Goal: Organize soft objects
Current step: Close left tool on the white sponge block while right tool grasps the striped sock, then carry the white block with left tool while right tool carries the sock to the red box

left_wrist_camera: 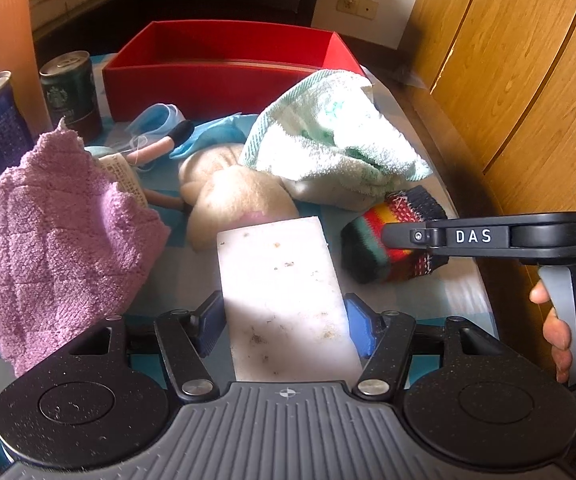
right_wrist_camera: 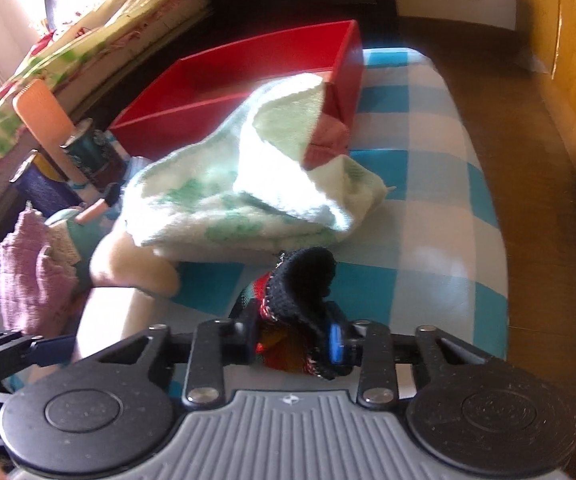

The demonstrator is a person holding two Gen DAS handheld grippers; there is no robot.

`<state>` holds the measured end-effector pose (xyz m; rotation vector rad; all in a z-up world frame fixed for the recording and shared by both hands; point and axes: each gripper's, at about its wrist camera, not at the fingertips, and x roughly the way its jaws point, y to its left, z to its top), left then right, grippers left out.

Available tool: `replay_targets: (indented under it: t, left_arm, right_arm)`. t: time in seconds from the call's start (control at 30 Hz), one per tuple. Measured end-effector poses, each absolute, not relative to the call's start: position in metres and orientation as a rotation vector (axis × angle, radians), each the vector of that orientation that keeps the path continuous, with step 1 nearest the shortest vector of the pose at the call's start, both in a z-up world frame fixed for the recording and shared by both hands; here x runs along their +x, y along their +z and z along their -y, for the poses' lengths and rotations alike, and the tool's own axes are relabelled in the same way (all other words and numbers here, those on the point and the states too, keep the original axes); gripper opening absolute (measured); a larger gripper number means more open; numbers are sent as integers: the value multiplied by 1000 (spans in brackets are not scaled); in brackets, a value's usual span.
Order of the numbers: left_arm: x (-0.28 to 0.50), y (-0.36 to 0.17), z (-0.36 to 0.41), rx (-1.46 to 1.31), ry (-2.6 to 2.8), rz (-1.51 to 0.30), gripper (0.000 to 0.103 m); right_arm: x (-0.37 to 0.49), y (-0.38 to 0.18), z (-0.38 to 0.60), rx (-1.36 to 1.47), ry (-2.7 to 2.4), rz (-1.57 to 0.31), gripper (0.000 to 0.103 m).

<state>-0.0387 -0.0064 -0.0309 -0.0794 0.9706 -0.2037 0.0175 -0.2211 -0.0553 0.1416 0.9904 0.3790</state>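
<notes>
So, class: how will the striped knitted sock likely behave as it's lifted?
The striped knitted sock already folds over in the right tool, so probably floppy. Its knit looks thin, so likely light and unlikely to slip.

towel [left_wrist_camera: 327, 140] before box [left_wrist_camera: 224, 68]; cans [left_wrist_camera: 70, 88] left of box.

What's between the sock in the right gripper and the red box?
The green-white towel lies heaped between the striped sock, held in the right gripper, and the red box, draped against the box's near corner.
</notes>
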Motion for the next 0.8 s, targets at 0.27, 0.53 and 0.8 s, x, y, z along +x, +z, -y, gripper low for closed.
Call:
replay_targets:
  t: [0.27,0.53,0.8]
  left_arm:
    - [-41,-22,4,-75,-186,-937,63]
    - [-42,-8,4,-77,-175,-885,62]
    - [-36,17,-2,-107,-151,-802,62]
  right_arm:
    - [6,-40,215,175,440,-957,0]
    - [-7,-19,211,204,499,-896,0]
    - [-16,10,213,245,516,-790,0]
